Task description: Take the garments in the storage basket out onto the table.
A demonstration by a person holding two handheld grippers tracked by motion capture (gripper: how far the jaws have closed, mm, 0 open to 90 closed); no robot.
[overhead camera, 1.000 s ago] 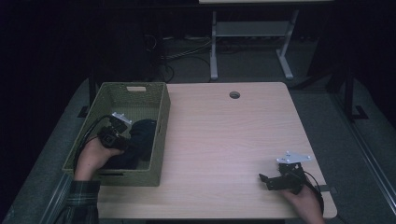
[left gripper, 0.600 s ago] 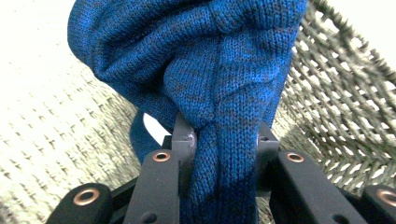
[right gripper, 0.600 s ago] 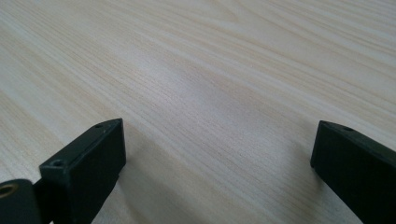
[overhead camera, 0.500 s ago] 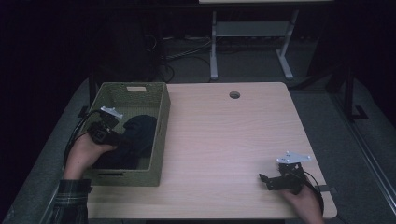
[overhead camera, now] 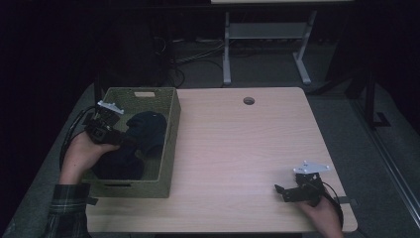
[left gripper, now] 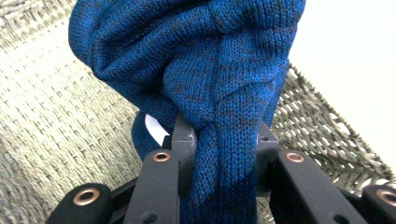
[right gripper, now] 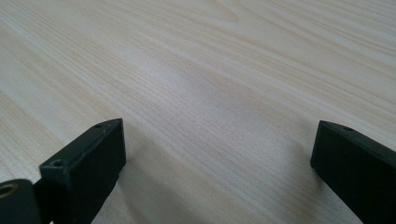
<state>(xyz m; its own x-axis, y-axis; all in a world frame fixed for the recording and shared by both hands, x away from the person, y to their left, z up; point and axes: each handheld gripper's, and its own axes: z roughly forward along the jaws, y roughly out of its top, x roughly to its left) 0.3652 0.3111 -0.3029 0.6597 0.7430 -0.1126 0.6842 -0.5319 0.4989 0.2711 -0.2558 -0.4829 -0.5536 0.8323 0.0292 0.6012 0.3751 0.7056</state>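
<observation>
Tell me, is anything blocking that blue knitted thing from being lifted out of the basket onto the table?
Only the basket wall on the table side, which the blue knit garment must clear. The left gripper already pinches it. Beyond the wall, the table lies bare up to the right gripper near the front edge.

Dim, dark-edged high view with pale glare on the table [overhead camera: 237, 148]; bright, sharp gripper views.

the basket [overhead camera: 168, 148] sits on the table's [overhead camera: 247, 148] left side, with the knit garment [overhead camera: 143, 131] in it.
</observation>
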